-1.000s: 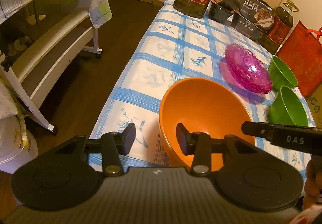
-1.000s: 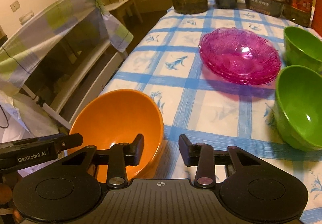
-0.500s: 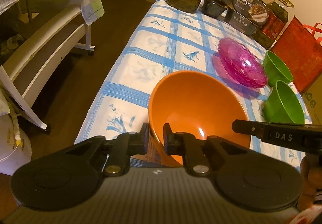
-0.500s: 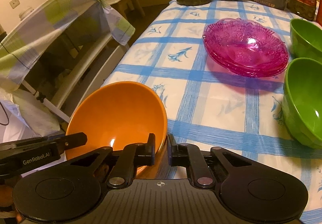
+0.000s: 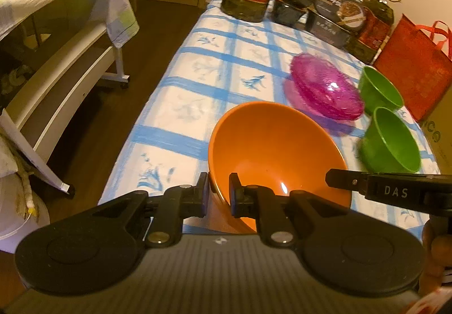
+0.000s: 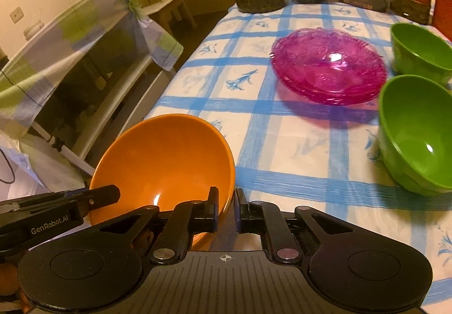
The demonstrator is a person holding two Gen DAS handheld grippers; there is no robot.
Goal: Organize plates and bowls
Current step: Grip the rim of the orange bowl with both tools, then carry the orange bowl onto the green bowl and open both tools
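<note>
From the left wrist camera, the left tool (image 5: 217, 189) is clenched on the near-left rim of the orange bowl (image 5: 278, 150), one finger outside the wall and the other inside. The bowl sits tilted at the near edge of the tabletop (image 5: 197, 82), its open mouth facing away and up toward the far end. The right tool's arm reaches in from the right at the bowl's opposite rim. Beyond the bowl, up and to the right, lie the stacked pink glass plates (image 5: 325, 91), and just past them two green bowls (image 5: 391, 140), one near and one farther back. From the right wrist camera, the right tool (image 6: 226, 208) is pinched on the bowl's right rim (image 6: 166, 161), inner finger inside, outer finger on the outside wall; the bowl lies to the left of this tool and the left tool's arm enters at its far side. So both tools grip opposite sides of the same rim. The green bowls (image 6: 418, 133) sit well off to the right, nearer the right tool, with the pink plates (image 6: 329, 65) ahead between. Any carry toward the other bowls would likely run forward and rightward, keeping both grips level.
</note>
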